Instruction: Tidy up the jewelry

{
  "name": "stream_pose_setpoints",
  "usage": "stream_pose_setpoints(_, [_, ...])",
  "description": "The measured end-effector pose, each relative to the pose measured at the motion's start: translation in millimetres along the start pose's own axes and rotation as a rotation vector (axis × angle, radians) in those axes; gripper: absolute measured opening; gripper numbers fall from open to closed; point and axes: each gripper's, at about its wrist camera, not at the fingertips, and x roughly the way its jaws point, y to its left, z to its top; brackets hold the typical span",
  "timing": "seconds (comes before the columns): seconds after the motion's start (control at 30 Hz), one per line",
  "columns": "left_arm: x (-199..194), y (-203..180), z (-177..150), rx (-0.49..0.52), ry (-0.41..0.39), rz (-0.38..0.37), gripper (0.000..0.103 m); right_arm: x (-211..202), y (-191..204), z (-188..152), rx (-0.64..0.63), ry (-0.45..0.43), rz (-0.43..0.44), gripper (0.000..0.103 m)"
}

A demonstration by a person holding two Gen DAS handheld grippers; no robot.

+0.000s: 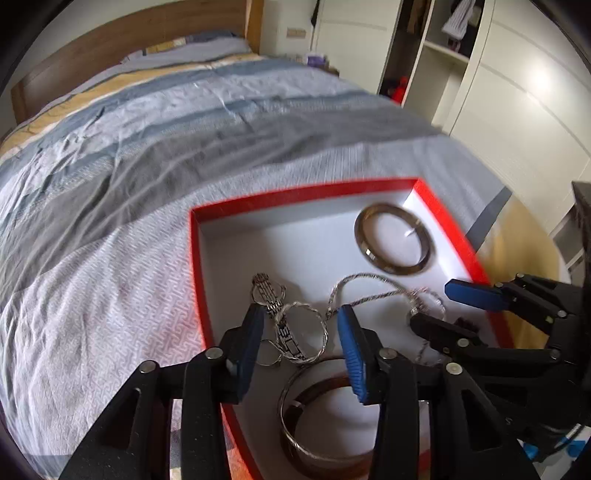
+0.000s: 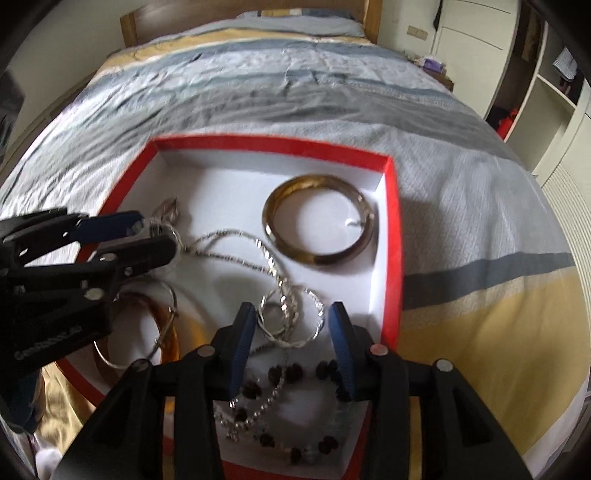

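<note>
Bottom centre of the left wrist view: left gripper [image 1: 301, 332] over the near part of the red box [image 1: 197, 258], jaws apart, nothing between the pads. Watch [image 1: 275, 314] and a twisted silver hoop [image 1: 306, 332] lie on the white floor in the gap between its fingers; can't tell if either finger touches them. Just below, a thin silver bangle [image 1: 291, 439] lies with an amber bangle [image 1: 325, 384], partly hidden by the fingers.

Right side of the same view: right gripper [image 1: 439, 302] reaches in over the box's right wall, fingers apart, with the chain [image 1: 364, 291] and small ring loops at the tips. No clear grip visible.

Bottom centre of the right wrist view: right gripper [image 2: 291, 332] open, straddling a tangle of silver hoops and chain [image 2: 288, 317]. Nearer the lens, between the finger bases, a dark bead bracelet [image 2: 295, 369] and a crystal strand [image 2: 258, 410] lie on the box floor.

Left of that frame: left gripper [image 2: 155, 232], fingers spread, the watch [image 2: 168, 208] at its tips.

Further back in the box: big gold-toned bangle [image 2: 317, 221] lies flat near the far right corner, well apart from both grippers.

Beyond: box sits on a striped blue, grey and yellow bedspread [image 2: 258, 92]; wooden headboard [image 2: 243, 11] at top, white wardrobe [image 1: 517, 92] upper right.
</note>
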Motion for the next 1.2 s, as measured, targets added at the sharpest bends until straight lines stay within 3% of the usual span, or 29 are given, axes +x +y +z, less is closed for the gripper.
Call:
stream_pose_setpoints(0.2, [-46.4, 1.5, -16.6, -0.011, -0.101, 0.006, 0.058, -32.2, 7.1, -13.3, 0.038, -0.080, -0.005, 0.049])
stream_pose_setpoints(0.3, [-84.7, 5.1, -33.3, -0.044, -0.153, 0.053, 0.065, -56.3, 19.6, -27.8, 0.070, -0.108, 0.013, 0.051])
stream_pose_setpoints(0.67, [-263.6, -7.7, -127.5, -0.140, -0.269, 0.339, 0.099, -197.3, 94.0, -99.1, 0.090, -0.203, 0.083, 0.054])
stream_pose_setpoints(0.9, [-340.5, -33.1, -187.8, -0.156, -0.353, 0.387, 0.103, -277.8, 120.1, -141.6, 0.077, -0.317, 0.087, 0.064])
stream_pose_setpoints(1.2, [-376.5, -55.1, -227.1, -0.160, -0.403, 0.435, 0.103, -307.4, 124.7, -177.8, 0.077, -0.364, 0.058, 0.068])
